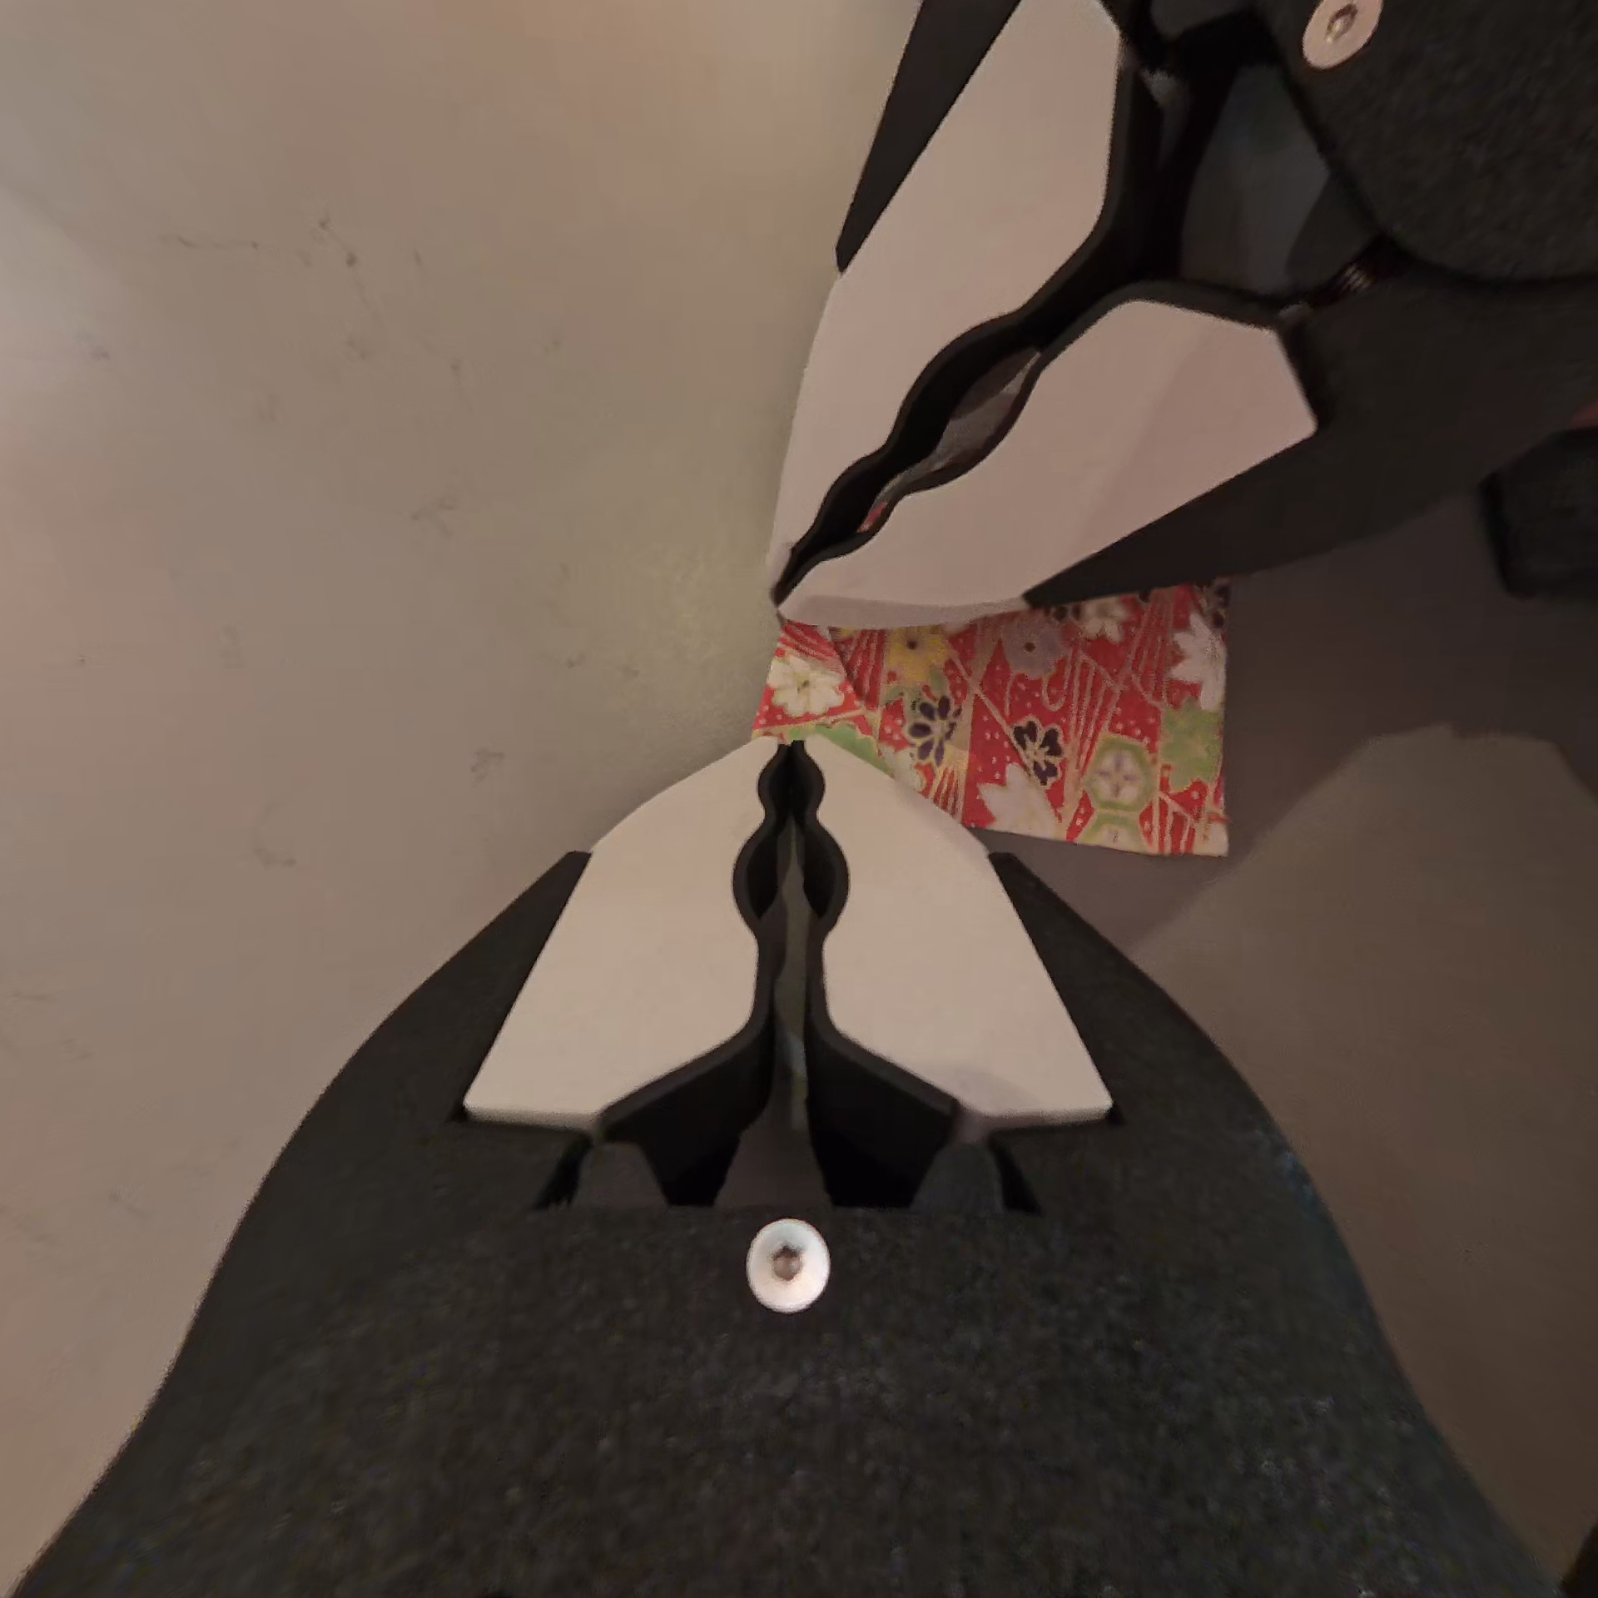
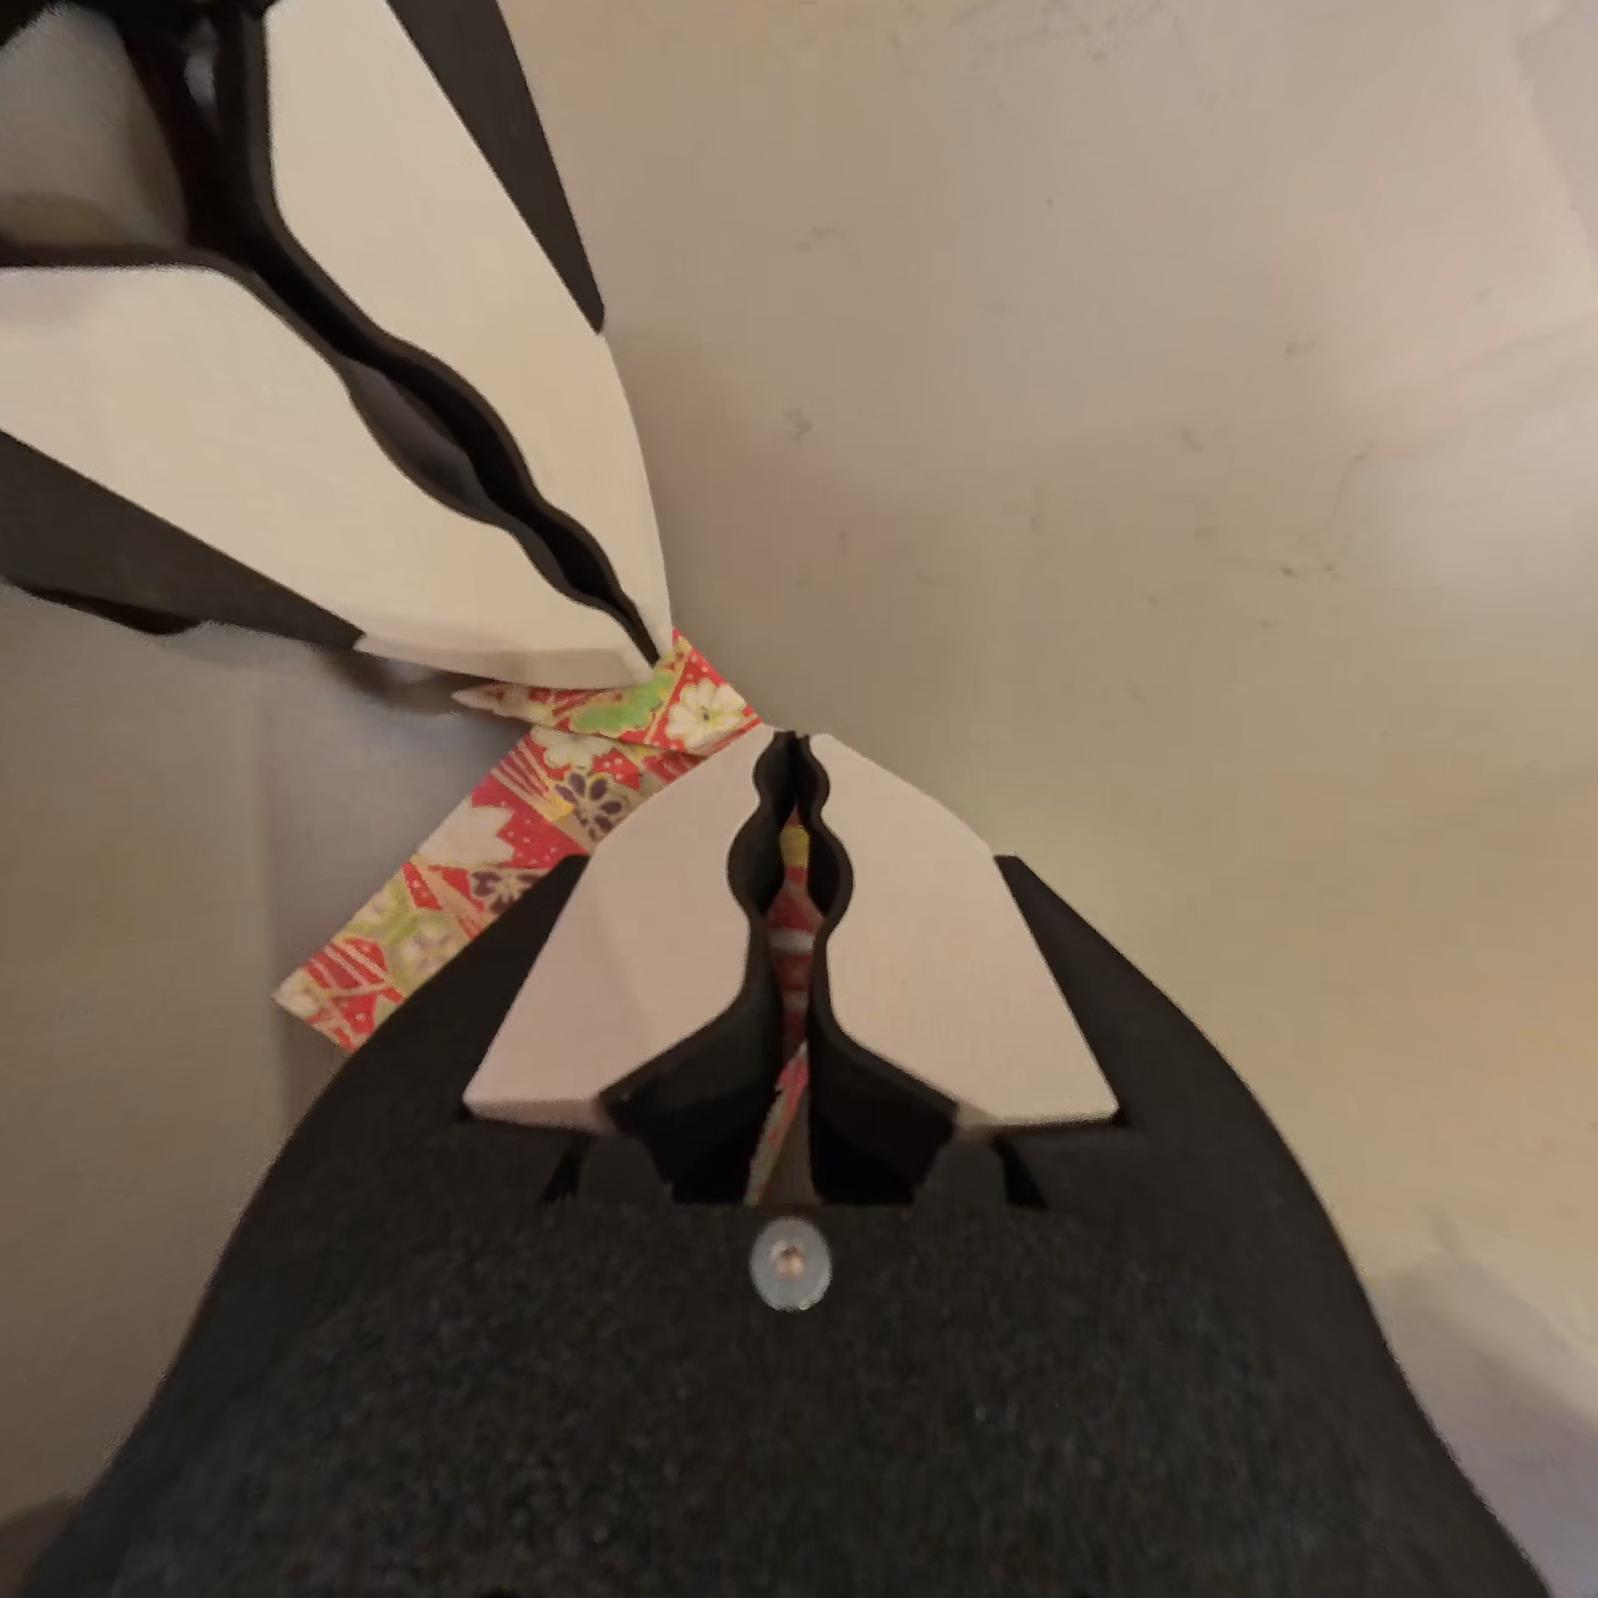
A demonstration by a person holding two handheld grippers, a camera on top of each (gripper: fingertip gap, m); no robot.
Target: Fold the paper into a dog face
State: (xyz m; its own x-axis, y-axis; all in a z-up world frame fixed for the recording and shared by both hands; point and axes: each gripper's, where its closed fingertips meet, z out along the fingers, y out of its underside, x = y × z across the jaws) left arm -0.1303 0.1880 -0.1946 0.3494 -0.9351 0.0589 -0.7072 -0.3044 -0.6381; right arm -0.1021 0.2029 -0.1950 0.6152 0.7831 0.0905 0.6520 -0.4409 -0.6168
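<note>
Pinching together at one corner of the paper [image 1: 1038,726], both claws are meeting tip to tip over the pale surface [image 1: 346,519]. The left claw [image 1: 789,757] is sitting with its two white fingers drawn together, their tips pressing on the near left corner of the red, flowered sheet. The right claw [image 1: 783,597] is reaching in from the far right, its fingers likewise squeezed to a thin wavy slit and its tips touching the far edge of the same corner.

Seen from the right claw's [image 2: 794,742] own camera, a strip of the patterned paper [image 2: 484,847] is showing inside the slit between its fingers, so it is gripping the sheet. The rest is trailing out to the near left as a folded band, one layer lapping over another near the tips. The left claw [image 2: 661,653] is coming in from the far left there, its tips resting on that folded corner. Whether the left one is truly clamping a layer or only pressing on it, I cannot tell.
</note>
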